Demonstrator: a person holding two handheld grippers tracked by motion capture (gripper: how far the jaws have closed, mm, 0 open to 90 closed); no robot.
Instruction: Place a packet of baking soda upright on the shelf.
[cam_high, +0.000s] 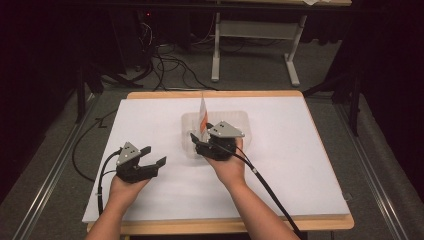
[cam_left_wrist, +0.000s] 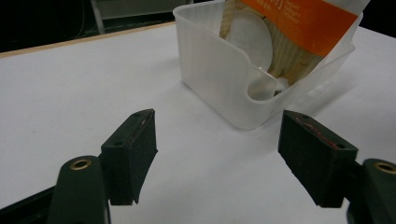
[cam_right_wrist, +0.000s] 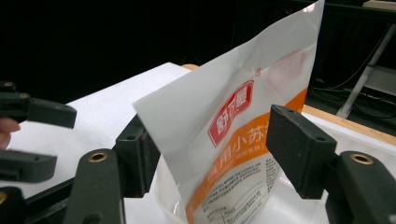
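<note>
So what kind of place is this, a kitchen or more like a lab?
More like a lab or recording workspace, probably. A white board on a table sits amid dark curtains, loose cables run across the carpeted floor, and a person holds cabled tongs, left and right, by a plastic tub.

Red logo w/ white Chinese chars, then "用小苏" in white on orange band of pouch (cam_right_wrist: 233, 135).

A recording lab or test room: a white-topped table (cam_high: 150, 195) with wooden edging stands on grey carpet (cam_high: 250, 75), floor rails (cam_high: 50, 170) alongside, loose cables (cam_high: 170, 65) trailing into darkness, a metal-legged workbench (cam_high: 255, 35) behind.
</note>
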